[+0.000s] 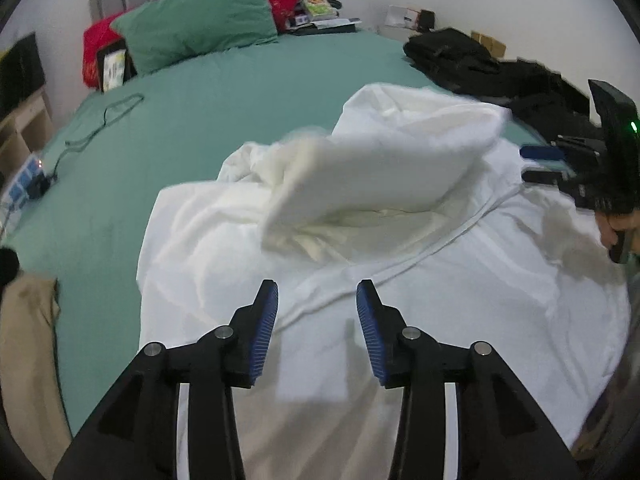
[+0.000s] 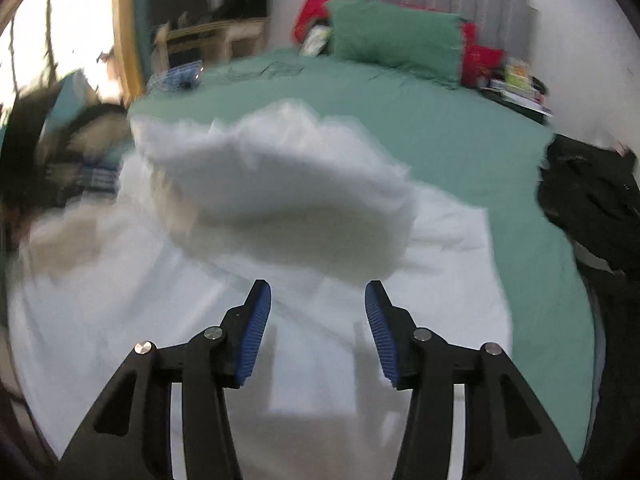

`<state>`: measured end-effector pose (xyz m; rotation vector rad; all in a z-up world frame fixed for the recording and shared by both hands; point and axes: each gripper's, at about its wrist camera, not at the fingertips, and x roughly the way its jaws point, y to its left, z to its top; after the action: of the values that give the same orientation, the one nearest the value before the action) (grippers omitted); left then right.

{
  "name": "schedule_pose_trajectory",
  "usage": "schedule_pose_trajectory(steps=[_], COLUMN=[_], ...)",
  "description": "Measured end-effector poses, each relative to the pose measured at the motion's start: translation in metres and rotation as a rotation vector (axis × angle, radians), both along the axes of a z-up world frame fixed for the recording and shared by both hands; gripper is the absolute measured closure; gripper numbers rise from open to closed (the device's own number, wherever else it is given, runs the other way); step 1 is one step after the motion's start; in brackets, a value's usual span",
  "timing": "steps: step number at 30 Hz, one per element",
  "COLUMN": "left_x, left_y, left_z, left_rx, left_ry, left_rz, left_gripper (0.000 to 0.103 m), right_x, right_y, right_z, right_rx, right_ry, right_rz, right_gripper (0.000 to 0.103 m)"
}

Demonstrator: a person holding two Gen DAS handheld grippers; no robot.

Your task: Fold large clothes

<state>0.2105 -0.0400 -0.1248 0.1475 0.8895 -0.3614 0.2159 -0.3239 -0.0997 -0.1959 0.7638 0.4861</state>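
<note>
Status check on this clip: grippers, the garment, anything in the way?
Left gripper open, empty. Right gripper open, empty. White garment spread on green bed, a flap blurred above it. Black clothes at far edge, clear of it.

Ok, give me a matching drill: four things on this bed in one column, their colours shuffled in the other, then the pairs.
Things:
1. pillow
2. big garment
3. clothes pile by the wall
4. pads on the left tongs

Colours:
A. black
B. blue
C. green
D. white

Pairs: 1-C, 2-D, 3-A, 4-B
</note>
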Motion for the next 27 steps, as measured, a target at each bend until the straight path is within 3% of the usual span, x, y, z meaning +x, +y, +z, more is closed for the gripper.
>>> schedule_pose_trajectory(steps=[3,4,6,8,12,15,19,27], left_x=[0.001,0.006,0.024,0.048,0.101,0.132,0.133,0.082], left_y=[0.022,0.030,0.040,0.042,0.017,0.000,-0.015,0.016], left_z=[0.018,0.025,0.041,0.051,0.065,0.055,0.028,-0.007], left_rx=[-0.155,-0.210,-0.309,-0.345,-0.342,-0.342,-0.311,-0.371], left_ry=[0.039,0.044,0.033,0.038,0.034,0.139,0.277,0.419], left_rz=[0.097,0.144,0.243,0.321,0.290,0.325,0.329,0.420], left_gripper=[0.057,0.052,0.045,0.043,0.038,0.038,0.038,0.038], right_x=[0.025,0.039,0.073,0.109,0.159,0.168,0.145,0.103], right_y=[-0.028,-0.036,-0.038,-0.027,0.002,0.015,0.016,-0.018], right_z=[0.027,0.035,0.046,0.050,0.047,0.031,-0.005,-0.027], right_rx=[0.237,0.313,0.364,0.364,0.322,0.247,0.146,0.361], right_ry=[0.011,0.018,0.035,0.089,0.193,0.279,0.378,0.459], right_rz=[-0.115,-0.162,-0.246,-0.269,-0.190,-0.191,-0.166,-0.224], right_gripper=[0.033,0.028,0.025,0.025,0.025,0.025,0.025,0.025])
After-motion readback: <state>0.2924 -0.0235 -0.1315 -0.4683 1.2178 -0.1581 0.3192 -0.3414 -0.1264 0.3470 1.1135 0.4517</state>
